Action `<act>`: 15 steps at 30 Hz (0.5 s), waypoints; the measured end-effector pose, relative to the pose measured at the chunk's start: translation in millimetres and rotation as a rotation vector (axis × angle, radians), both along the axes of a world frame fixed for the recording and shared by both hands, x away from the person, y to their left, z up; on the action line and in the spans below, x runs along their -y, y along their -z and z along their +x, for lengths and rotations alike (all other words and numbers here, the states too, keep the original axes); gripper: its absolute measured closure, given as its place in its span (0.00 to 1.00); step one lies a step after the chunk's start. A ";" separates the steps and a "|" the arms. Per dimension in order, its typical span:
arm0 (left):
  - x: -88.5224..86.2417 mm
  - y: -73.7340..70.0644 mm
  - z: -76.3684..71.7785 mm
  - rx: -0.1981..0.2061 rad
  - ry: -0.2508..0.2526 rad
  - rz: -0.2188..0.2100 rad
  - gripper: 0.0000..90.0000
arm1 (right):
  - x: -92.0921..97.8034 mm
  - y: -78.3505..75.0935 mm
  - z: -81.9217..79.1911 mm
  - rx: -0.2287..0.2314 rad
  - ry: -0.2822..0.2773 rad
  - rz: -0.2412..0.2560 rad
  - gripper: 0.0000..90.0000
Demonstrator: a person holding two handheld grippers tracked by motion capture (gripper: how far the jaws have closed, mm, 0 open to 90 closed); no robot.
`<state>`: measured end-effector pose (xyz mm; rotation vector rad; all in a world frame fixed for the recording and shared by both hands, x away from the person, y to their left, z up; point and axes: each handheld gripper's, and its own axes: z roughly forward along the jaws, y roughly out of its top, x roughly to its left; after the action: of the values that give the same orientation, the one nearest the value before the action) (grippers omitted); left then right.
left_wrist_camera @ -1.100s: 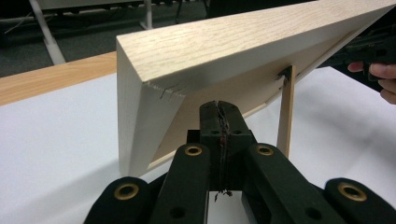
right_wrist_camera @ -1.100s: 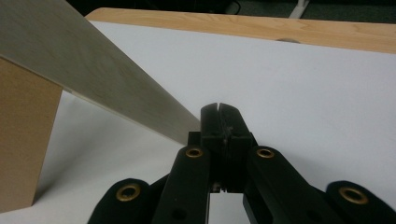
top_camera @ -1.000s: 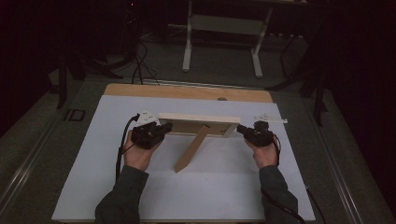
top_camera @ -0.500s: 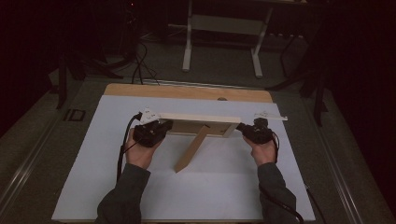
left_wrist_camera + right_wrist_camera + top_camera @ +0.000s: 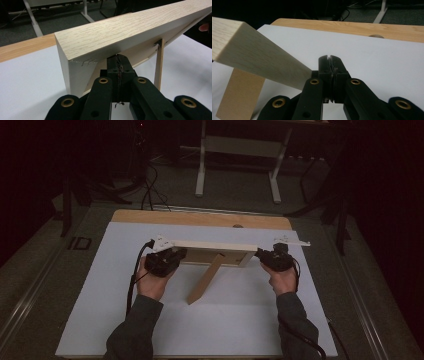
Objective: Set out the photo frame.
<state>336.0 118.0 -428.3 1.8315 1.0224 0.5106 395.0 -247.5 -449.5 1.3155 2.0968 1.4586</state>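
Wooden picture frame (image 5: 215, 251) stands back-side toward the person on the white sheet (image 5: 100, 285) of the tabletop, its easel leg (image 5: 205, 279) propped out in front. Left tongs (image 5: 176, 254) sit pressed together at its left end, right tongs (image 5: 260, 254) pressed together at its right end. Bare sheet lies open all around.

Frame (image 5: 215, 251) stands on the sheet (image 5: 100, 295) — between both tools.
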 end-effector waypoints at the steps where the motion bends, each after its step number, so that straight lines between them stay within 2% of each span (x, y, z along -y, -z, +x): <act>1: 0.1 -0.3 0.1 -0.001 0.000 0.001 1.00 | 0.0 0.0 0.0 0.000 0.000 0.000 0.98; 15: 6.1 -3.5 5.7 -0.008 0.007 0.004 1.00 | 1.1 -3.7 2.7 -0.004 0.003 0.024 0.98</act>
<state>341.8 111.9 -424.8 1.8414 1.0208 0.5016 397.7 -248.7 -445.9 1.3306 2.0852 1.4862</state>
